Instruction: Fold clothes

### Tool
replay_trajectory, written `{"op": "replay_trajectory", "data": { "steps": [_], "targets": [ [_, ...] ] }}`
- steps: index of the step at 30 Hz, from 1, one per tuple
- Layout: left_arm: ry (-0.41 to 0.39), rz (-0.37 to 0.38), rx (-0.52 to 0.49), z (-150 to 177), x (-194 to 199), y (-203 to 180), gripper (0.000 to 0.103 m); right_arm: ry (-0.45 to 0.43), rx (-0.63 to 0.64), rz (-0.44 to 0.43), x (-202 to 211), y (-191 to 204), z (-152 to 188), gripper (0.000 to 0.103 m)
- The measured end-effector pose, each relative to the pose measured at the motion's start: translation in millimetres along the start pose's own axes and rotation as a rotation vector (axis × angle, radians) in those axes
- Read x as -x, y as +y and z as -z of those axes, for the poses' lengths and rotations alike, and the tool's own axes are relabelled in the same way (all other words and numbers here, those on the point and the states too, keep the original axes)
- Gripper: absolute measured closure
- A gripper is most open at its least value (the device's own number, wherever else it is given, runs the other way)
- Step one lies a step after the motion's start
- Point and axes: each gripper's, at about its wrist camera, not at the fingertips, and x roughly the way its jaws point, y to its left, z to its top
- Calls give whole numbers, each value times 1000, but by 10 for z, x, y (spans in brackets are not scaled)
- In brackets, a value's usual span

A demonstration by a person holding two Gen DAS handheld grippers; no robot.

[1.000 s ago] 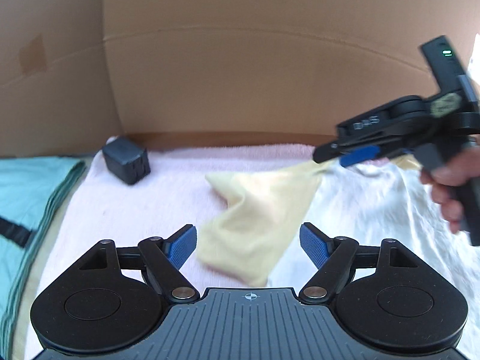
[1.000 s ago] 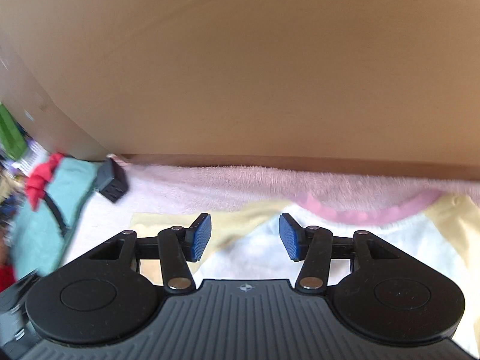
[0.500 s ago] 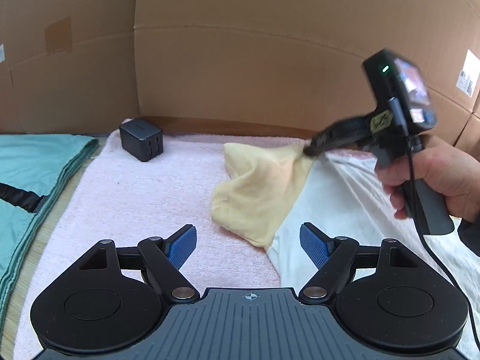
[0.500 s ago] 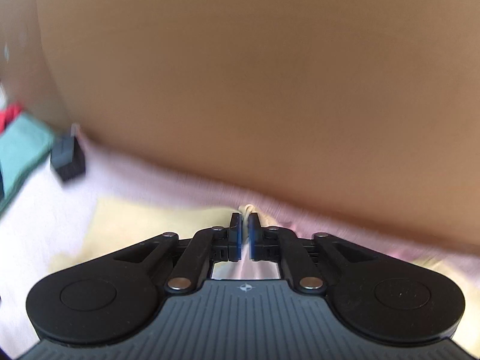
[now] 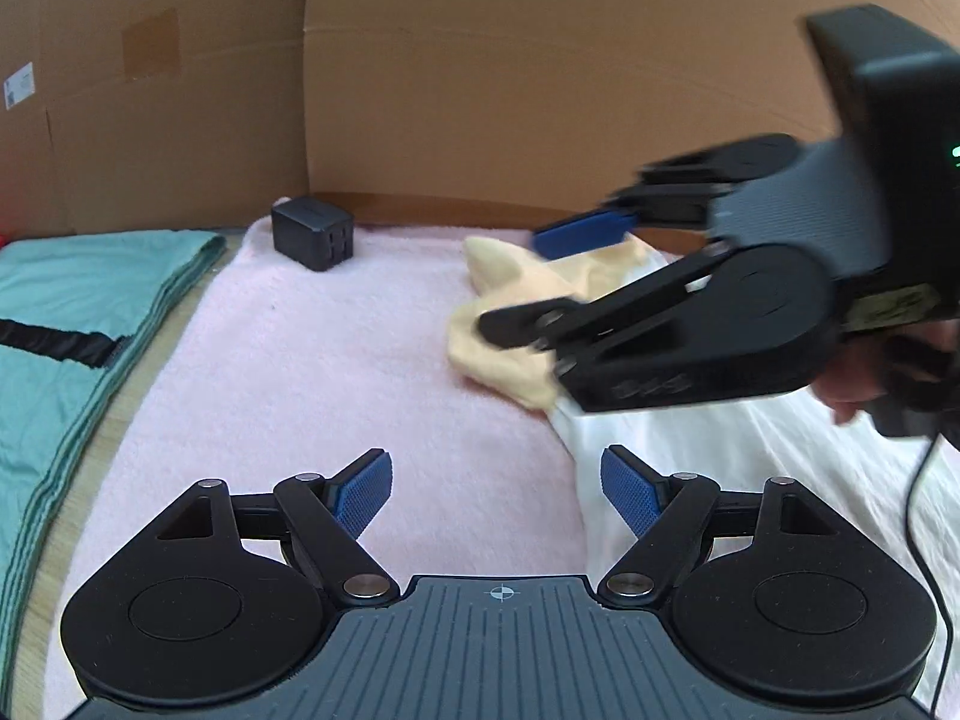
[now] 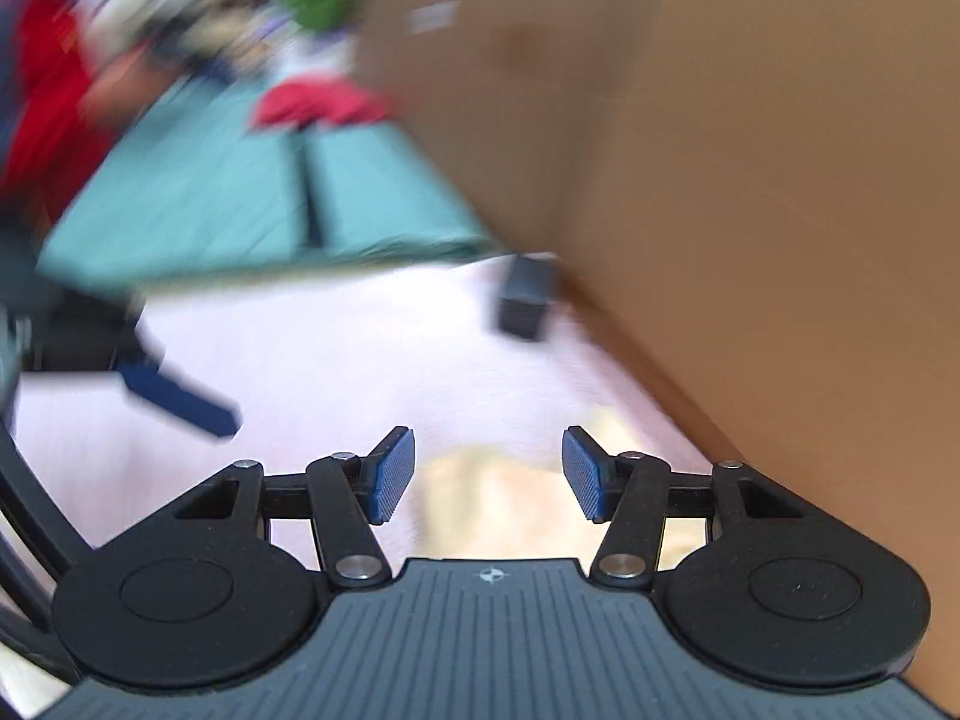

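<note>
A white shirt (image 5: 690, 456) with yellow sleeves lies on a pink towel (image 5: 330, 390). One yellow sleeve (image 5: 510, 360) is bunched at the shirt's left edge. My left gripper (image 5: 497, 495) is open and empty, low over the towel just left of the shirt's white body. My right gripper (image 5: 516, 279), held by a hand (image 5: 852, 384), hovers open over that sleeve. In the blurred right wrist view my right gripper (image 6: 489, 474) is open, with the yellow sleeve (image 6: 498, 504) below it.
A black charger block (image 5: 312, 231) sits on the towel's far left corner. A teal garment (image 5: 72, 312) with a black strap lies to the left. A cardboard wall (image 5: 480, 90) closes the back. A black cable (image 5: 918, 492) hangs at the right.
My right gripper, shut on the yellow sleeve half a second ago, has opened and let it drop bunched on the towel. It has swung left. My left gripper stays open.
</note>
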Motion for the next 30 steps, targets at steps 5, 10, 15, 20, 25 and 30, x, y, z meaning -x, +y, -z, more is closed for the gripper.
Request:
{"op": "replay_trajectory", "data": {
  "steps": [5,10,15,20,25,30],
  "targets": [
    [11,1,9,263,147,34,13,89,79,-2,-200,149,43,57],
    [17,-20,20,258,197,105,13,162,112,46,-616,360,78,83],
    [-4,-42,63,155,241,282,12,-61,-237,-70,-250,25,94,100],
    [15,-46,188,31,154,534,11,-101,-597,-281,-305,-334,303,96],
    [63,-83,224,-107,19,617,11,18,-642,-188,-254,-390,380,39],
    [101,-73,215,-456,-254,562,11,-50,-729,-47,255,-580,472,41]
  ]
}}
